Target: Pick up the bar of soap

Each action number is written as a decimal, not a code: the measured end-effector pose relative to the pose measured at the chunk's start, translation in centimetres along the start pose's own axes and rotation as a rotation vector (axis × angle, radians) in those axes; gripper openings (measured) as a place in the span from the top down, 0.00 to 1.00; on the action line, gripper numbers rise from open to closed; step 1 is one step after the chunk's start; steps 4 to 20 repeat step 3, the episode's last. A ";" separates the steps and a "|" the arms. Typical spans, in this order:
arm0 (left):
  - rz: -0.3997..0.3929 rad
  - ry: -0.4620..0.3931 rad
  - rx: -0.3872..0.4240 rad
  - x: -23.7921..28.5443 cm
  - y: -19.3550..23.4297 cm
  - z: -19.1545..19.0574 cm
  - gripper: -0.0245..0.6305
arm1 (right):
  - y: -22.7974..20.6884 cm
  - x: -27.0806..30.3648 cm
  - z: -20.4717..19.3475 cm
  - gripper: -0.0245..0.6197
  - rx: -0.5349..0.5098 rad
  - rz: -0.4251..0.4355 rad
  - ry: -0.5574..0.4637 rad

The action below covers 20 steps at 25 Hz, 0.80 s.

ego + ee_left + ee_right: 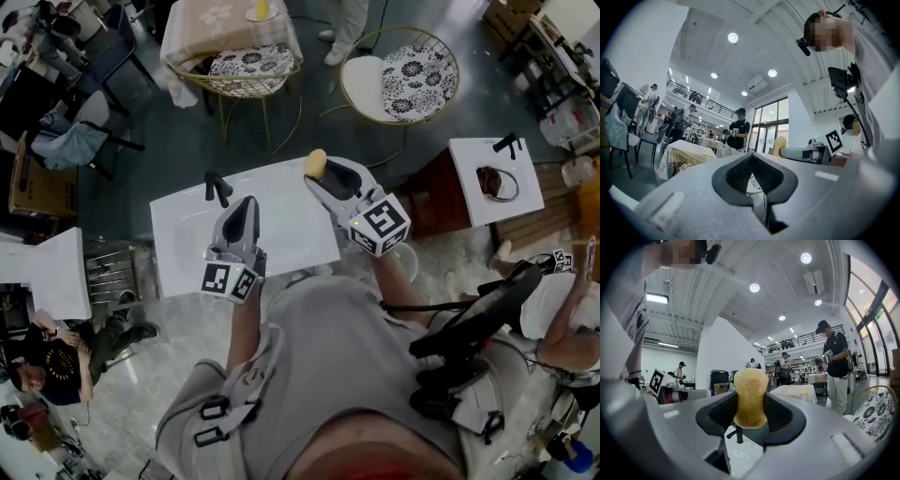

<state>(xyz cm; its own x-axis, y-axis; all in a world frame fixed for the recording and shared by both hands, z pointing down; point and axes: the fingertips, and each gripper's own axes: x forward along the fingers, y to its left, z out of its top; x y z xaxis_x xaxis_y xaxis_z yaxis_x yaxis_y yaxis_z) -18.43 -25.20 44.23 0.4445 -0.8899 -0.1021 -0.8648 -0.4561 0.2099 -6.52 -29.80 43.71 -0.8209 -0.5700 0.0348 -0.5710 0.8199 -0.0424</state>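
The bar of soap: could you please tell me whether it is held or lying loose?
Held: the soap stands upright between the jaws of the right gripper, which press on its two sides.

The head view is dim and grey; the white surface (pixel 291 225) is its brightest patch. Both gripper views bend strongly and darken at the corners. Round ceiling lamps (pixel 733 37) glare overhead. The bar of soap (pixel 750 397) is sharp.

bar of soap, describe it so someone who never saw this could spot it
Find the white table mid head view, black faucet at its far left. Above its far right edge the right hand-held gripper clamps the bar of soap: a rounded yellow-orange lump amid white and grey.
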 end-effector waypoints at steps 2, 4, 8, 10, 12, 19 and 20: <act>0.002 -0.001 -0.006 0.0 0.0 0.0 0.97 | 0.0 -0.1 0.0 0.68 0.000 0.000 0.001; 0.002 -0.002 -0.010 0.0 0.0 0.0 0.97 | -0.1 -0.1 0.0 0.68 -0.001 0.000 0.001; 0.002 -0.002 -0.010 0.0 0.0 0.0 0.97 | -0.1 -0.1 0.0 0.68 -0.001 0.000 0.001; 0.002 -0.002 -0.010 0.0 0.0 0.0 0.97 | -0.1 -0.1 0.0 0.68 -0.001 0.000 0.001; 0.002 -0.002 -0.010 0.0 0.0 0.0 0.97 | -0.1 -0.1 0.0 0.68 -0.001 0.000 0.001; 0.002 -0.002 -0.010 0.0 0.0 0.0 0.97 | -0.1 -0.1 0.0 0.68 -0.001 0.000 0.001; 0.002 -0.002 -0.010 0.0 0.0 0.0 0.97 | -0.1 -0.1 0.0 0.68 -0.001 0.000 0.001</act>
